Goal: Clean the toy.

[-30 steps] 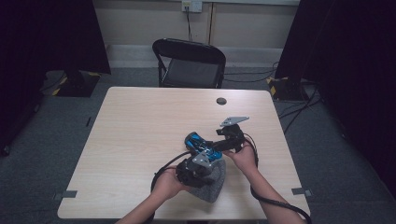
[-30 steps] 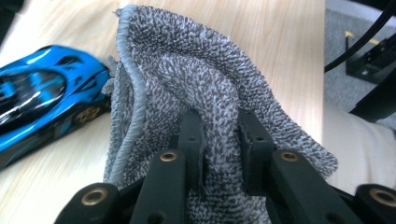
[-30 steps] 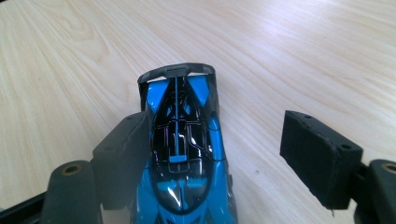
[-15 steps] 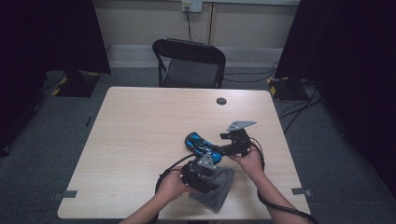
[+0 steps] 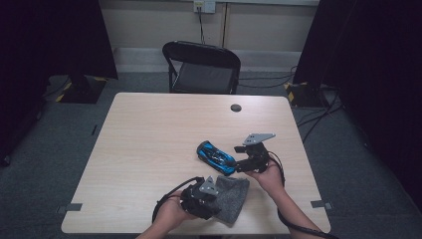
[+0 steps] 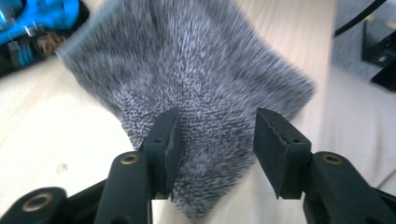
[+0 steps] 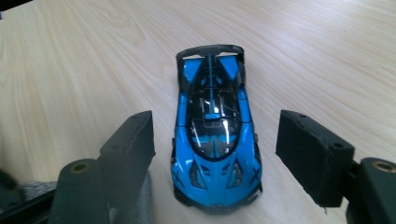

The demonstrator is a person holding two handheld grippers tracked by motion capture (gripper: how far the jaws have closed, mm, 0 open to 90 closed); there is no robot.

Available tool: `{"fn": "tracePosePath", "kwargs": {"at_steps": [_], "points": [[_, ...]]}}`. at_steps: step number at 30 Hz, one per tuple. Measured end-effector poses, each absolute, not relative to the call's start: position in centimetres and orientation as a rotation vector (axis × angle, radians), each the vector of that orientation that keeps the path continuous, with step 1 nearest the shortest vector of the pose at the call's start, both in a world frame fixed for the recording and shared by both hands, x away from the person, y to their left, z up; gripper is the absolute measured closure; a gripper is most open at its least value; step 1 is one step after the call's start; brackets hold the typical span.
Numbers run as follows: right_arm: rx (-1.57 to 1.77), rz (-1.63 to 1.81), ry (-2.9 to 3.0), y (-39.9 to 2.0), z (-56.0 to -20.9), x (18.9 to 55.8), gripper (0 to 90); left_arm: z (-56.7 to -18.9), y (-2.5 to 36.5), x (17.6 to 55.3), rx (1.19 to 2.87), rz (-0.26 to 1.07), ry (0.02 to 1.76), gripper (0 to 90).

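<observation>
The left gripper (image 6: pixel 212 140), jaws just closing some, hangs part open over the grey cloth (image 6: pixel 196 79), gripping nothing. The right gripper (image 7: pixel 215 154) stands wide around the blue toy car (image 7: pixel 212 135), not touching. Next it should squeeze the car.

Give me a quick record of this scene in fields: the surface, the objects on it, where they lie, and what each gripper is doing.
surface: light wood table
toy car: blue and black, on its wheels, right of centre
cloth: grey, lying flat at the near edge, beside the car
left gripper: jaws apart over the cloth, have just been closing, pads not pressing it
right gripper: open, one jaw at each side of the car, gaps on both sides
other: small dark disc near the far edge; black chair behind the table
</observation>
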State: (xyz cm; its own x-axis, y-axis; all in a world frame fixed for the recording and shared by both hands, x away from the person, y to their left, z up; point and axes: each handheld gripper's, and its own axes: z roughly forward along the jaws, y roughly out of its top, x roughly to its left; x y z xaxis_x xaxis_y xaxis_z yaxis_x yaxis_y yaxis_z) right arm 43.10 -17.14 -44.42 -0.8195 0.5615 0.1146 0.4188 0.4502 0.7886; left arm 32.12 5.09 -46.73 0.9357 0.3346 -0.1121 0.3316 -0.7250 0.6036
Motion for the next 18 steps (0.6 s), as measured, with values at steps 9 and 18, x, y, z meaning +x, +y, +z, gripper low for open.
{"fn": "tracePosePath", "kwargs": {"at_steps": [9,18], "points": [[0.764,1.34,2.593,-15.9,-44.4,42.4,27.5,-46.8,7.5,34.7,2.451,0.058,0.574,68.5],[0.67,1.37,2.686,-14.0,-45.1,41.9,28.4,-47.1,10.8,38.7,2.38,0.124,0.766,65.3]]}}
